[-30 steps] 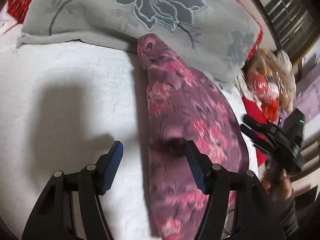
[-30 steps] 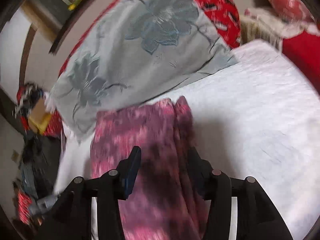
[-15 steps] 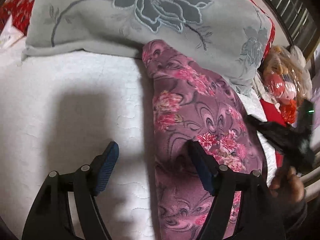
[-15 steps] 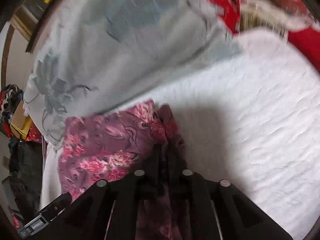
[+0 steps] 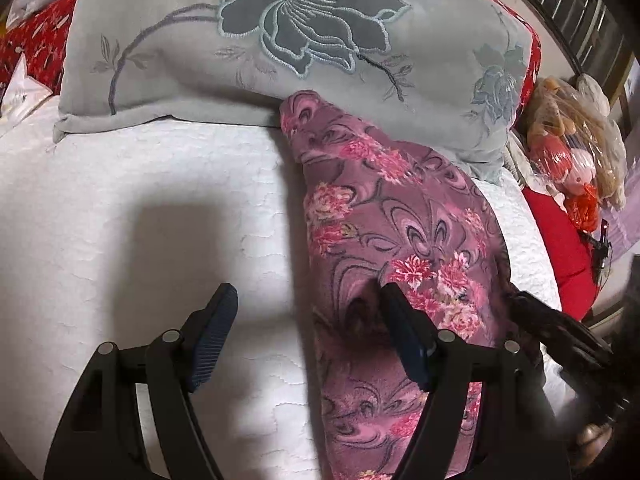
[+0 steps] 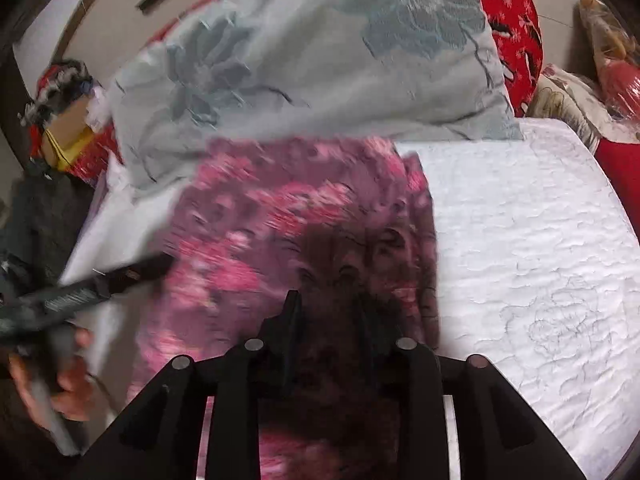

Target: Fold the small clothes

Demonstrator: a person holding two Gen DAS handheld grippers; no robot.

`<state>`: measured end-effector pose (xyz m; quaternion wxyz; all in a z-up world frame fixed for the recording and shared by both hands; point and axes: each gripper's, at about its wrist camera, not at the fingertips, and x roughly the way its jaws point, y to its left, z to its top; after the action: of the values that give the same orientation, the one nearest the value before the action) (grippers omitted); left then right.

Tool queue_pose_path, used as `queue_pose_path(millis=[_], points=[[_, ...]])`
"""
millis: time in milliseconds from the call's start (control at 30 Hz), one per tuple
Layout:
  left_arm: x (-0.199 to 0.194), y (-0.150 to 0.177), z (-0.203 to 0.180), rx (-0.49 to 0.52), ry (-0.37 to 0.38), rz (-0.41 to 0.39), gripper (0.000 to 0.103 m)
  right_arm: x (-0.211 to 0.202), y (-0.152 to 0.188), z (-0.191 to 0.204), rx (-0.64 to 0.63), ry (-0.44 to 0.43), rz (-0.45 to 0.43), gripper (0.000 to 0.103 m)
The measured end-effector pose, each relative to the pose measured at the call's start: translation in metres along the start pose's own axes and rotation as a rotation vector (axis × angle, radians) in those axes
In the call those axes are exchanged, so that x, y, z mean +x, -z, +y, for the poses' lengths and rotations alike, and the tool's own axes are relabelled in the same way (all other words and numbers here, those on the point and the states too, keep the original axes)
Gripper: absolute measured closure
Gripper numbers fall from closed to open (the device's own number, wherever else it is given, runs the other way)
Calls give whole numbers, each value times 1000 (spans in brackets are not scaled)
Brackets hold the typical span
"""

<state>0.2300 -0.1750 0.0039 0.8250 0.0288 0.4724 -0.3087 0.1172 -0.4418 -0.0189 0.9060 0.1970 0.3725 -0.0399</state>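
Hovering low over the bed point(image 5: 140, 208), the left gripper point(image 5: 308, 340) has its jaws spread wide and released, one blue-padded finger above bare white quilt, the other above the garment's near edge. And there's our garment point(image 5: 400, 240), a purple piece printed with pink flowers, lying in a long folded strip on the quilt, its far tip touching the big grey pillow point(image 5: 280, 48) with the embroidered flower. Over on the right side of the left wrist view, the right gripper point(image 5: 560, 336) sits at the garment's right edge, blurred, so its grip can't be read from there.

Switching to the right wrist view, the garment point(image 6: 280, 216) fills the middle, smeared with motion blur, with the grey pillow point(image 6: 320, 48) behind it and the white bed point(image 6: 540, 240) off to the right. The right gripper point(image 6: 330, 312) has its jaws parted, a clear gap between the two tips, and dark shadowed cloth shows through that gap; whether the tips actually touch the fabric is hard to say through the blur. The left gripper point(image 6: 120, 276) pokes in from the left, its tip near the garment's edge.
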Motion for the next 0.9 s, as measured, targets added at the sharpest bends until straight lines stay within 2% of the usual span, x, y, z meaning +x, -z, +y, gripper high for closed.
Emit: queue_pose_path(millis=[67, 133, 200, 267, 300, 333, 400, 467, 533, 600, 700, 733, 767, 833, 867, 900], points=[[-1, 0, 1, -4, 2, 1, 29, -12, 4, 5, -1, -67, -28, 71], [0, 0, 1, -4, 3, 5, 29, -8, 16, 12, -37, -95, 21, 70], [0, 1, 1, -2, 4, 8, 29, 15, 36, 21, -129, -40, 159, 69], [-2, 1, 3, -6, 9, 6, 29, 14, 43, 34, -245, 8, 137, 68], [-2, 0, 5, -11, 17, 8, 29, 13, 38, 37, -263, 11, 156, 68], [-3, 0, 7, -21, 28, 11, 29, 12, 29, 35, -237, -6, 166, 68], [-4, -3, 15, -58, 58, 16, 29, 4, 5, 18, -135, -38, 106, 66], [-4, -7, 22, -87, 94, 27, 29, -1, -21, -8, 9, -36, 27, 51], [-4, -14, 27, -127, 130, 36, 29, 2, -39, -39, 178, -45, -29, 48], [2, -25, 22, -134, 163, 55, 29, 18, -50, -59, 262, -38, -11, 48], [16, -49, 6, -99, 152, 94, 29, 52, -61, -73, 313, 1, 17, 48], [20, -57, -1, -83, 144, 102, 29, 59, -62, -75, 327, 2, 26, 52], [23, -63, -8, -57, 137, 101, 29, 68, -65, -76, 347, -9, 41, 72], [32, -72, -18, -15, 78, 91, 30, 66, -72, -72, 309, -33, 2, 96], [39, -74, -23, 14, 30, 91, 33, 60, -73, -70, 289, -39, -40, 100], [49, -75, -26, 34, 0, 102, 41, 48, -74, -73, 285, -51, -108, 100]])
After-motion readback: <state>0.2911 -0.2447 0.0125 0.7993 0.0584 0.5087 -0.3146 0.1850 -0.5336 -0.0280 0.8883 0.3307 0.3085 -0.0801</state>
